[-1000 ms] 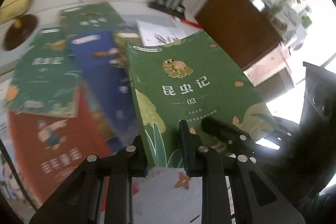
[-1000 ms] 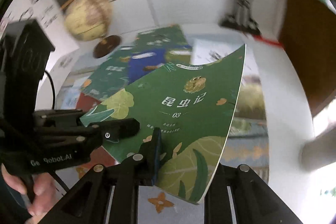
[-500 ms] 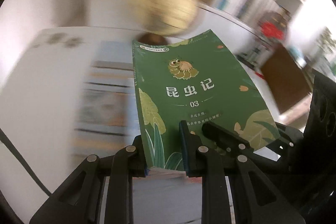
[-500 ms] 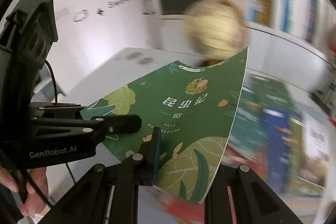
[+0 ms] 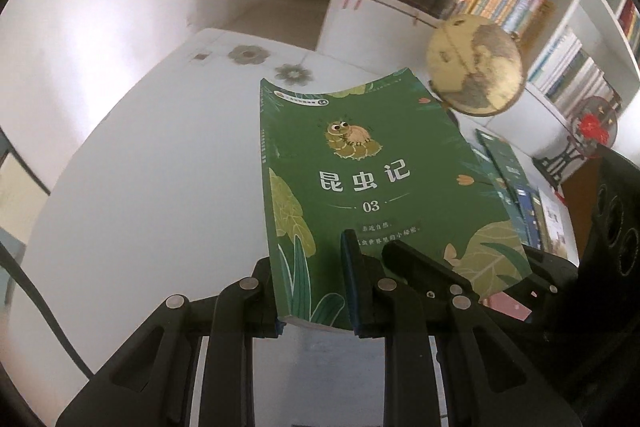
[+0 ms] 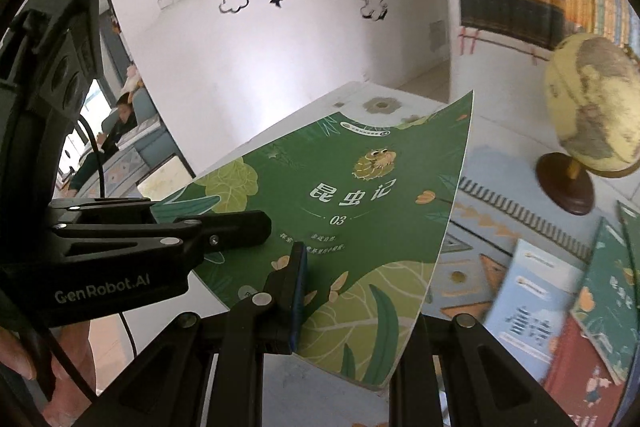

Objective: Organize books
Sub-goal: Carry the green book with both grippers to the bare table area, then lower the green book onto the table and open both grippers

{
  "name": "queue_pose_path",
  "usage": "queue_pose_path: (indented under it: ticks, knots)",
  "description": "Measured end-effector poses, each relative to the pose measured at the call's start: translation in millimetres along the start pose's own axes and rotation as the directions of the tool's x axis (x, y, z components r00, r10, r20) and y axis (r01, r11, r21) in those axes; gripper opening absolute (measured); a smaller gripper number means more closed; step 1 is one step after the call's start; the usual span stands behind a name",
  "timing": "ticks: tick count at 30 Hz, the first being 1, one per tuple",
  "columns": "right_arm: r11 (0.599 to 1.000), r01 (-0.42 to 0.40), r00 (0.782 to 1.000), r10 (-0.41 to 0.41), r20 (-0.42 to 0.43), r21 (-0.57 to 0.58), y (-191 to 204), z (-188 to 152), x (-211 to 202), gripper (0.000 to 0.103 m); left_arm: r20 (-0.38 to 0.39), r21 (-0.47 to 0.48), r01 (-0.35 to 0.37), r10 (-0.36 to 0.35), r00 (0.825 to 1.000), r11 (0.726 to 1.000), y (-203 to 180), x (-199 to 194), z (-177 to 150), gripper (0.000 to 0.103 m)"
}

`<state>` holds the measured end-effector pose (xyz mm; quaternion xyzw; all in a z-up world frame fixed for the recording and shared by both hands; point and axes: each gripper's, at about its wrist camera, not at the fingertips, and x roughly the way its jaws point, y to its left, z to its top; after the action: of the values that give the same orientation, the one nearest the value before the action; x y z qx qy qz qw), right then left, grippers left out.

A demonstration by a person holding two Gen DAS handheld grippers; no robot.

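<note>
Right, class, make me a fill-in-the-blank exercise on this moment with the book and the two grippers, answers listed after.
1. The left gripper and the right gripper are both shut on the same ____ book.
2. The number printed on that book's cover is ____.
3. The yellowish globe stands on a dark ____ base.
4. Black letters on the white wall read "Life is ____".

Missing words: green; 03; round; Sweet

green book [image 5: 372, 187] "昆虫记 03", wall [image 6: 280, 39] "Sweet"
</note>
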<state>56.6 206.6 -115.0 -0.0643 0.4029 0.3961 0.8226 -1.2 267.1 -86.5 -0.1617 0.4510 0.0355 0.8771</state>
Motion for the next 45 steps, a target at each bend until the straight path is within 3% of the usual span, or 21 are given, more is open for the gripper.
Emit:
queue_pose_path:
  ticks: [9, 18, 27, 33, 36, 37, 38, 39, 41, 45]
  knots:
    - [1.000, 0.006, 0.999, -0.006, -0.033, 0.012, 11.5, -11.1, 23.7, 0.018, -0.021, -0.051, 0.004, -0.005, 1.000, 0.999, 30.1, 12.4, -17.6, 0.019]
    - [0.998, 0.070, 0.995, -0.070, -0.064, -0.001, 18.1, -32.9, 39.8, 0.020, -0.064, -0.108, 0.038, -0.045, 0.997, 0.993, 45.2, 34.9, -41.4, 0.019]
    - [0.989, 0.087, 0.991, -0.074, -0.108, 0.121, -4.2, -68.1, 62.3, 0.020, -0.148, -0.105, 0.061, -0.076, 0.986, 0.993, 39.0, 70.2, -57.8, 0.020]
    - [0.974, 0.083, 0.992, -0.061, -0.108, 0.212, -24.6, -67.3, 64.1, 0.021, -0.166, -0.085, 0.065, -0.078, 0.983, 0.994, 30.0, 79.0, -48.0, 0.020]
    - [0.975, 0.068, 0.991, -0.043, -0.123, 0.212, -26.6, -60.2, 68.4, 0.024, -0.170, -0.090, 0.031, -0.046, 0.984, 0.995, 35.2, 78.4, -43.4, 0.023]
    - [0.976, 0.071, 0.990, -0.043, -0.133, 0.208, -27.2, -58.8, 69.4, 0.026, -0.176, -0.095, 0.005, -0.021, 0.984, 0.995, 39.0, 77.7, -43.8, 0.030]
    - [0.975, 0.063, 0.988, -0.032, -0.150, 0.212, -28.9, -57.5, 71.3, 0.037, -0.177, -0.100, -0.012, -0.006, 0.984, 0.995, 43.7, 76.2, -45.6, 0.033]
    - [0.972, 0.056, 0.983, -0.014, -0.183, 0.227, -32.6, -58.3, 74.6, 0.055, -0.179, -0.105, -0.022, 0.003, 0.984, 0.994, 47.4, 75.2, -47.2, 0.034]
    - [0.964, 0.052, 0.970, 0.013, -0.242, 0.260, -40.2, -64.8, 75.5, 0.057, -0.197, -0.122, -0.040, 0.015, 0.980, 0.992, 55.9, 72.0, -52.4, 0.034]
    - [0.948, 0.043, 0.961, 0.048, -0.274, 0.314, -53.0, -86.8, 52.1, 0.057, -0.200, -0.114, -0.072, 0.048, 0.979, 0.991, 58.4, 54.6, -66.4, 0.034]
